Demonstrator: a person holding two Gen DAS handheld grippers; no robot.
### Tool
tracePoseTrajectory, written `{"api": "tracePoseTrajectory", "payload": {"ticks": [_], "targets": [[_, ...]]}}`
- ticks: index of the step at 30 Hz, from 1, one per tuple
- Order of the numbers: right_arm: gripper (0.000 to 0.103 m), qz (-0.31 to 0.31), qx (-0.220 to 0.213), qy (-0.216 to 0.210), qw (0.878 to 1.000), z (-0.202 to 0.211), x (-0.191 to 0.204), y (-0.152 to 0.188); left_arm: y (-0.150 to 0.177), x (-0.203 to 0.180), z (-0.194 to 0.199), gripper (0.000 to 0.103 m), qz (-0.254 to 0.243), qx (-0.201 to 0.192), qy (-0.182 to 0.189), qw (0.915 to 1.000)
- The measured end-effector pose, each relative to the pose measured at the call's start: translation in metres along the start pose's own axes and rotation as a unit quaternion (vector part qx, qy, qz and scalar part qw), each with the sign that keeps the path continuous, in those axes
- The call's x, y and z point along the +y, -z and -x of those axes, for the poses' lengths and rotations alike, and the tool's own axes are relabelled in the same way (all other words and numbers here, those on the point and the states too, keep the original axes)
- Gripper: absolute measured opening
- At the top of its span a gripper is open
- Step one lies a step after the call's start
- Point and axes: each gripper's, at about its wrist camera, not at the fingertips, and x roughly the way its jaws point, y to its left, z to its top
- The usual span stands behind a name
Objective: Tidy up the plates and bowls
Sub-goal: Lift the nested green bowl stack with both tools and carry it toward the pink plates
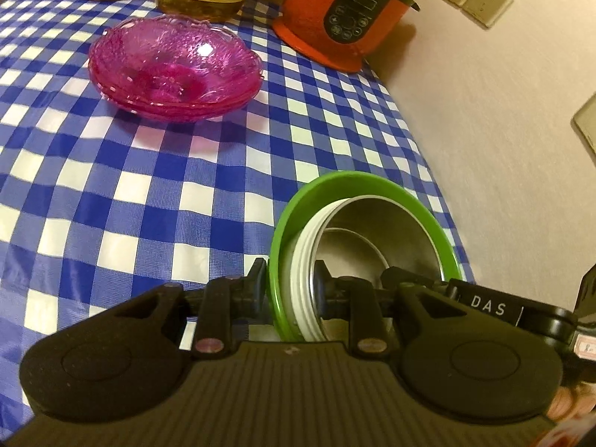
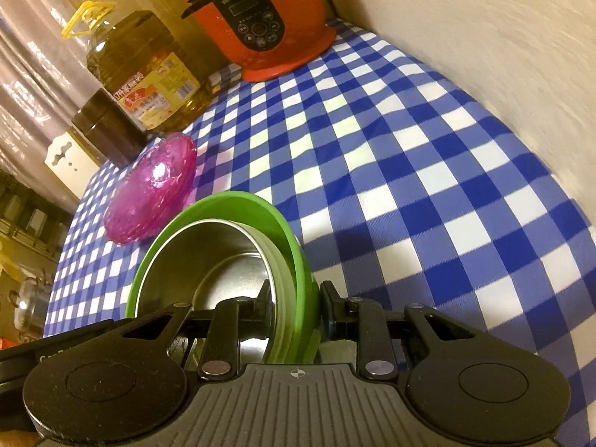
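A stack of green-rimmed steel bowls [image 1: 368, 223] hangs above the checked tablecloth, held from both sides. My left gripper [image 1: 288, 283] is shut on its left rim, one finger outside the green wall and one inside. In the right wrist view the same bowl stack [image 2: 223, 246] fills the lower middle, and my right gripper [image 2: 294, 307] is shut on its right rim. A stack of pink glass bowls [image 1: 175, 67] sits on the cloth farther back, left of the held stack, and shows as the pink bowls [image 2: 152, 190] in the right wrist view.
An orange rice cooker [image 1: 346, 11] stands at the back near the wall. A large oil bottle [image 2: 149, 74] and a dark jar [image 2: 108, 126] stand behind the pink bowls. The blue-and-white checked table [image 1: 149, 193] ends at the wall [image 1: 484, 130] on the right.
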Motion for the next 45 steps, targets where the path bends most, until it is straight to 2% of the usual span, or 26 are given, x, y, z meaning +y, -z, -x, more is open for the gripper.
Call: {"api": "tracePoseTrajectory", "payload": {"ticks": [9, 23, 45], "targets": [[0.026, -0.035, 0.003, -0.01, 0.999, -0.002, -0.011, -0.003, -0.002, 0.007, -0.005, 0.026, 0.024, 0.008, 0.017, 0.9995], [0.026, -0.016, 0.0, 0.002, 1.0, -0.003, -0.006, 0.0, 0.003, -0.001, -0.012, 0.025, 0.001, 0.012, 0.004, 0.9999], [0.026, -0.013, 0.0, -0.003, 1.0, -0.003, 0.003, -0.001, 0.0, 0.006, -0.001, 0.025, 0.009, 0.007, 0.0, 0.9999]]}}
